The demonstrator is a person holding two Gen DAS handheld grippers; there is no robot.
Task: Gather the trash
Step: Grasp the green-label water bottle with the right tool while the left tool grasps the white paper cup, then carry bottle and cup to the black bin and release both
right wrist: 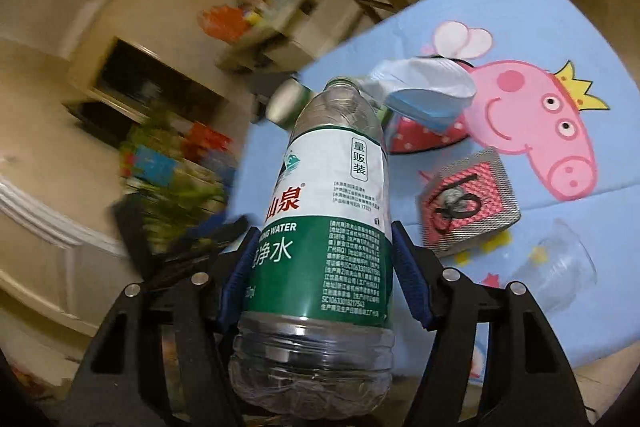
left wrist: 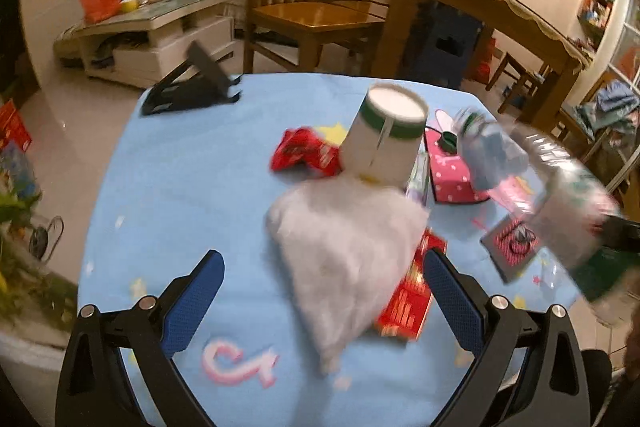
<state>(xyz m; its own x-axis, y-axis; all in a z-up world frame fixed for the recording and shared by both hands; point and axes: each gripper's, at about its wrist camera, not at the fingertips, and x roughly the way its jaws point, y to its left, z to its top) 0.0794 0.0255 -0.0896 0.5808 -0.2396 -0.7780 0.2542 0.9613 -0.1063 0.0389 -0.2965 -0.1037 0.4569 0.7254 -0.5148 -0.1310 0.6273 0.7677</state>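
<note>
Carrying empty clear plastic water bottle with green-white label (right wrist: 320, 227), right claw (right wrist: 320, 247) clamped on its labelled middle, lifted off blue cartoon-print tabletop (right wrist: 520, 11). Left claw (left wrist: 324, 291) spread apart over crumpled white tissue (left wrist: 344, 251) lying on tabletop, beside flat red carton (left wrist: 408, 307). Next, likely: lower, close on tissue; bin not visible.

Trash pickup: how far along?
Nothing visibly binned yet. In hand: the right gripper clamps an empty water bottle. The left gripper is open over a white tissue. Left: red wrapper, paper cup, clear plastic cup.
</note>
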